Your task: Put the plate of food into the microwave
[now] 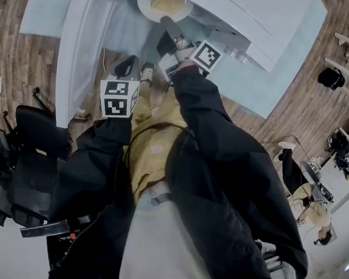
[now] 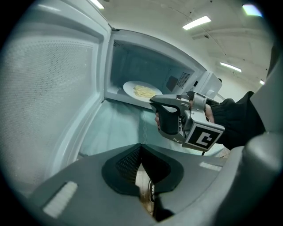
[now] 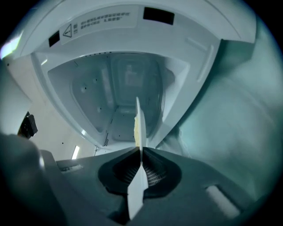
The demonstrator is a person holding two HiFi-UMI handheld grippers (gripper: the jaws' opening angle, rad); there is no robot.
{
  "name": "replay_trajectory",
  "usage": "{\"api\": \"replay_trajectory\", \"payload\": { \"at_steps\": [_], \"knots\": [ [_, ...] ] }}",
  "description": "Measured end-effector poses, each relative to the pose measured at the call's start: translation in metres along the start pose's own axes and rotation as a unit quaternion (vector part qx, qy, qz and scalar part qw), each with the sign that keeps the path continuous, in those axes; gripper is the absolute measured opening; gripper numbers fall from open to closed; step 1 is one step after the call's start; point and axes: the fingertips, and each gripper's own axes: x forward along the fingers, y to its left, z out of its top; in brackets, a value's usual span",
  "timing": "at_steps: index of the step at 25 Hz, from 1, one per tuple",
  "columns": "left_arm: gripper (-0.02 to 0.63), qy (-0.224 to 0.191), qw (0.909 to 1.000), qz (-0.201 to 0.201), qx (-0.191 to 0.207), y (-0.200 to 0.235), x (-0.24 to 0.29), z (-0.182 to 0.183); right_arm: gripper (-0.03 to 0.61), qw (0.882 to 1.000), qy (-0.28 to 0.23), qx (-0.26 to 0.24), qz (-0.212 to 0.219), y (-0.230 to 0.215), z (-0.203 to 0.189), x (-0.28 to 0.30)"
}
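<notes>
- Dark jacket sleeves (image 1: 211, 139) are filling the lower head view and running up to both grippers at the front edge of the bench (image 1: 279, 90).
- The left gripper (image 1: 125, 66) is hanging just off that front edge, above the wooden floor (image 1: 9, 53). It is beside the microwave door (image 1: 78, 47), which is standing wide open.
- The right gripper (image 1: 169, 28) is reaching to the plate (image 1: 149, 3). The plate is lying in the mouth of the microwave (image 1: 260, 7) with yellow food (image 1: 168, 1) on it.
- Black chairs (image 1: 18, 155) are standing to the left, well apart from the bench.
- In the left gripper view, the left gripper (image 2: 141, 152) is showing its jaws closed together with nothing between them. Only a shoe and a bit of floor are peeking through below.
- The door (image 2: 48, 97) is rising at the left of this view. The plate (image 2: 130, 87) is sitting at the front edge of the cavity, partly inside, with the food (image 2: 143, 91) heaped in its middle.
- The right gripper (image 2: 152, 100) is pinching the plate's near rim, with its marker cube (image 2: 202, 137) facing the camera.
- In the right gripper view, the right gripper (image 3: 140, 154) is clamping its jaws on the rim of the plate (image 3: 138, 119), which is appearing edge-on.
- A sliver of food (image 3: 135, 128) is showing beside the rim, and the microwave (image 3: 128, 84) is opening straight ahead.
</notes>
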Motion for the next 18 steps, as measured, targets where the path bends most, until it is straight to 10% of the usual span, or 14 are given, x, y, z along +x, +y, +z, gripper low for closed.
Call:
{"api": "replay_trajectory", "payload": {
  "at_steps": [18],
  "knots": [
    [-0.003, -0.004, 1.0000, 0.002, -0.002, 0.001, -0.007, -0.005, 0.018, 0.996, -0.060, 0.062, -0.004, -0.011, 0.022, 0.016]
  ]
}}
